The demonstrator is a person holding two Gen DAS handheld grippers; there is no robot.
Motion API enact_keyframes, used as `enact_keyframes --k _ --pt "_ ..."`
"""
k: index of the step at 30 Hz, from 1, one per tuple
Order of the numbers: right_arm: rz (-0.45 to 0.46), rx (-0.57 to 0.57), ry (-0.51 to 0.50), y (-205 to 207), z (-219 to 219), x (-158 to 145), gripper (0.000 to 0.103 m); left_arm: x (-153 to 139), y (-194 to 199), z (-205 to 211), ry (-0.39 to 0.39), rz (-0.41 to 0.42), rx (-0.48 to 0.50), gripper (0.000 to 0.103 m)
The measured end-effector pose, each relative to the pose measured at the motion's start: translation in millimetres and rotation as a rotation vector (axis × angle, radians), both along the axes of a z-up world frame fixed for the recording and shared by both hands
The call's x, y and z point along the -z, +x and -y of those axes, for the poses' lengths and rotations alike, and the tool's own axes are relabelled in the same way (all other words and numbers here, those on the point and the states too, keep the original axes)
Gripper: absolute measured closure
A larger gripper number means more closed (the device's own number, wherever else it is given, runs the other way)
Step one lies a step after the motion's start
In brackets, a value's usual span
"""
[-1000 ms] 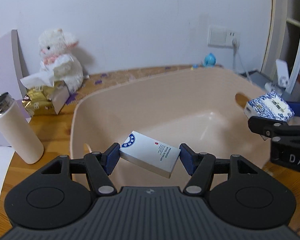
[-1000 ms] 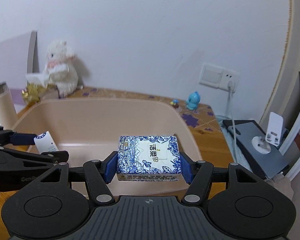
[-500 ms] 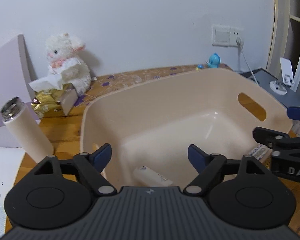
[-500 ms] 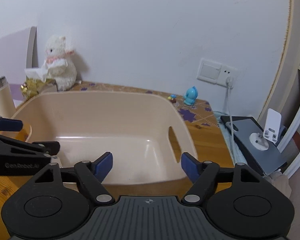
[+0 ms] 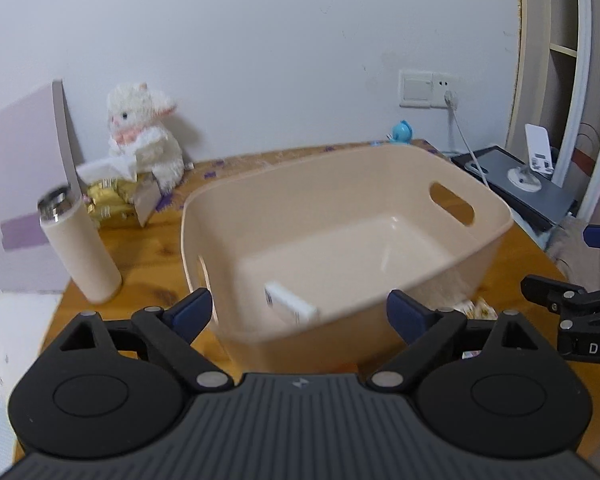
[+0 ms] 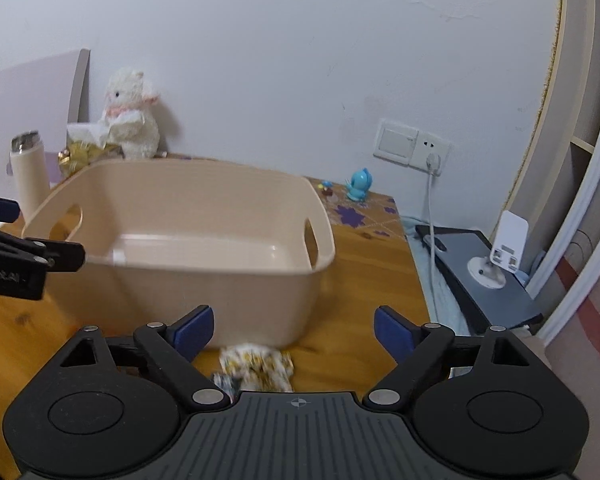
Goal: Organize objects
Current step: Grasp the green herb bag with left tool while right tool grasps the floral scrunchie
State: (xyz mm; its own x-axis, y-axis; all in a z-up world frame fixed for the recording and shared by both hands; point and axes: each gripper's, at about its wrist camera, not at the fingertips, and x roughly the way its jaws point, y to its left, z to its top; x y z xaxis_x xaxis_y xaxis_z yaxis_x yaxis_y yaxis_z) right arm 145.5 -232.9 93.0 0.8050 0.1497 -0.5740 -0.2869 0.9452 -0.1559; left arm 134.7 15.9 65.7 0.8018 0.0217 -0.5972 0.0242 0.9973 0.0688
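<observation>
— Bin (image 5: 488, 224) location?
— Centre of surface (image 6: 380, 272); white box (image 5: 290, 306) lies inside.
— Tongs?
— Left tongs (image 5: 300, 312) and right tongs (image 6: 294, 330): both spread apart, empty, short of bin.

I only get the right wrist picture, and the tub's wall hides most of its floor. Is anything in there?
Observer: Yes. The left wrist view shows a white box lying in the tub, close to its near wall.
Operator: Anything else inside?
Observer: The floor that shows around it is bare.
Operator: I see only the left claw's tip. Is it holding something?
Observer: No, the left claw is open, nothing between its fingers.
</observation>
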Motion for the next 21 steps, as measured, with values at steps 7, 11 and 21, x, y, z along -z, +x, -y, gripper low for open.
enact_keyframes --k 7,11,21 --pt "-0.055 -0.004 -0.041 -22 11 34 0.013 30 -28 5 -0.025 -0.085 -0.014 0.008" --pt "-0.095 0.008 -0.046 -26 16 49 0.013 45 -39 16 -0.009 -0.119 0.014 0.008" --pt "-0.166 0.021 -0.050 -27 25 77 0.013 83 -48 17 -0.077 -0.234 -0.008 0.008"
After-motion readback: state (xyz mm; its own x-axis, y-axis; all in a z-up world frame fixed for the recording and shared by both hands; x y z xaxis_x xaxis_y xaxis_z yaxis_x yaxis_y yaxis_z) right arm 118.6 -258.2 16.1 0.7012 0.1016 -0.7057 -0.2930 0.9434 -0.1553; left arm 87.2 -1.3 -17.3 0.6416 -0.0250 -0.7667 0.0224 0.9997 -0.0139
